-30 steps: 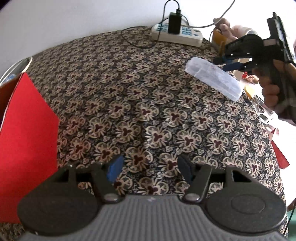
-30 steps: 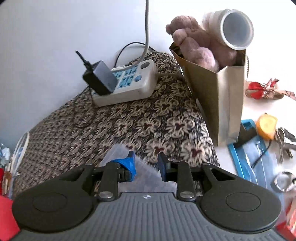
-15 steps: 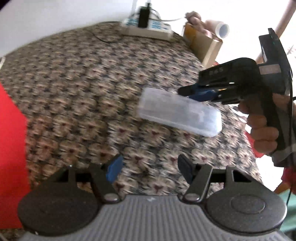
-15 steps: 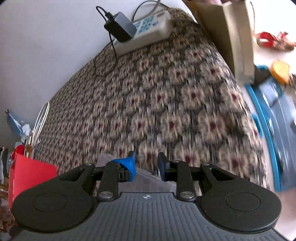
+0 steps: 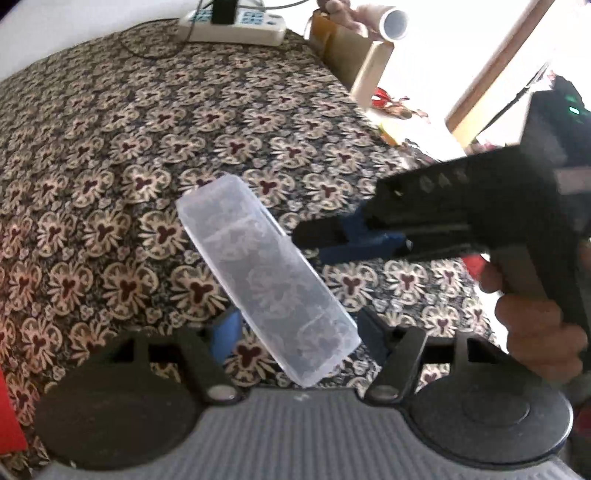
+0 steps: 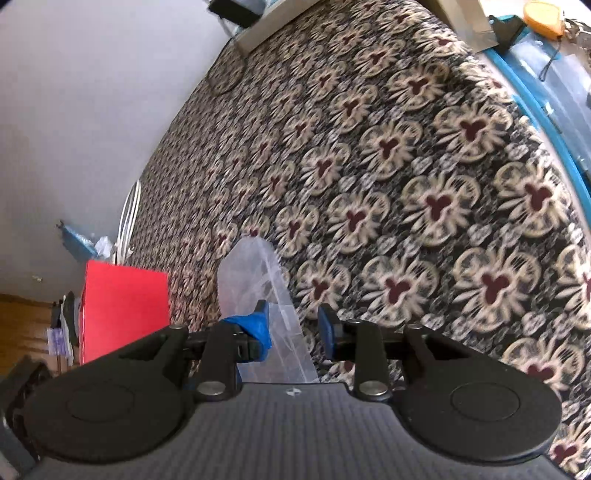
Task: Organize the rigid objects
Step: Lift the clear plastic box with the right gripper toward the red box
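Note:
A long clear plastic box [image 5: 266, 273] is held in the air above the patterned tablecloth [image 5: 147, 147]. My right gripper [image 5: 314, 243] is shut on its right edge; in the right wrist view the box [image 6: 262, 295] runs between the blue pads of that gripper [image 6: 293, 326]. My left gripper [image 5: 295, 328] is open, and the box's near end hangs between its blue fingertips [image 5: 227, 328] without touching them.
A white power strip [image 5: 232, 26] with a black adapter lies at the table's far edge. A tan paper bag [image 5: 354, 62] with a plush toy and a white tube stands at the far right. A red box [image 6: 122, 310] stands at the left. A blue-rimmed tray [image 6: 546, 92] lies right.
My right gripper has carried the clear box from the far right of the table toward me, and its near end now sits between my left gripper's open fingers.

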Motion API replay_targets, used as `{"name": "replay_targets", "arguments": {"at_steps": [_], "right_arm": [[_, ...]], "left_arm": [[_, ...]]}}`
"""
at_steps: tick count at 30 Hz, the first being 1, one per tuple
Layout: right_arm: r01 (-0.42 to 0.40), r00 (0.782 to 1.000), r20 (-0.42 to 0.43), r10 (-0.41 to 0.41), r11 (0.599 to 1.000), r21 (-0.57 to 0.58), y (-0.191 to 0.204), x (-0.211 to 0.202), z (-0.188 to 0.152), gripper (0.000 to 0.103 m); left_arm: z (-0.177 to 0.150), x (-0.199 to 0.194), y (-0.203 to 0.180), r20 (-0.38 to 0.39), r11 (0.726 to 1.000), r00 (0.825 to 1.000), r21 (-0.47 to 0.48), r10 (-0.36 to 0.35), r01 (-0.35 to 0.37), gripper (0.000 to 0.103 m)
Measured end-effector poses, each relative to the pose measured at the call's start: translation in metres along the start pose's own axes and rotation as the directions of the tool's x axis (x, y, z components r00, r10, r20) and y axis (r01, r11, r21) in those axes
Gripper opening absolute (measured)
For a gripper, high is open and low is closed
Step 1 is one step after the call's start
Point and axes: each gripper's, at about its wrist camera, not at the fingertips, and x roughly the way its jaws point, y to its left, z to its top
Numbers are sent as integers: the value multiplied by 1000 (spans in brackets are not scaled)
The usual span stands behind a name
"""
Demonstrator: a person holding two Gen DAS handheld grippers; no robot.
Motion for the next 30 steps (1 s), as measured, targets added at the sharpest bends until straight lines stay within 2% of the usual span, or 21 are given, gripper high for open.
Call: {"name": "replay_targets", "arguments": {"at_steps": [11, 23, 30], "right_arm": [[71, 996, 66, -64, 992, -102, 34, 14, -1, 13], [62, 997, 63, -54, 990, -127, 31, 16, -1, 14], [73, 995, 79, -63, 987, -144, 33, 9, 0, 14]], "left_arm": [[6, 0, -2, 4, 997, 997, 3, 71, -71, 71], [11, 8, -8, -6, 993, 993, 14, 118, -118, 72], [14, 13, -9, -12, 994, 994, -7, 108, -109, 72]]}}
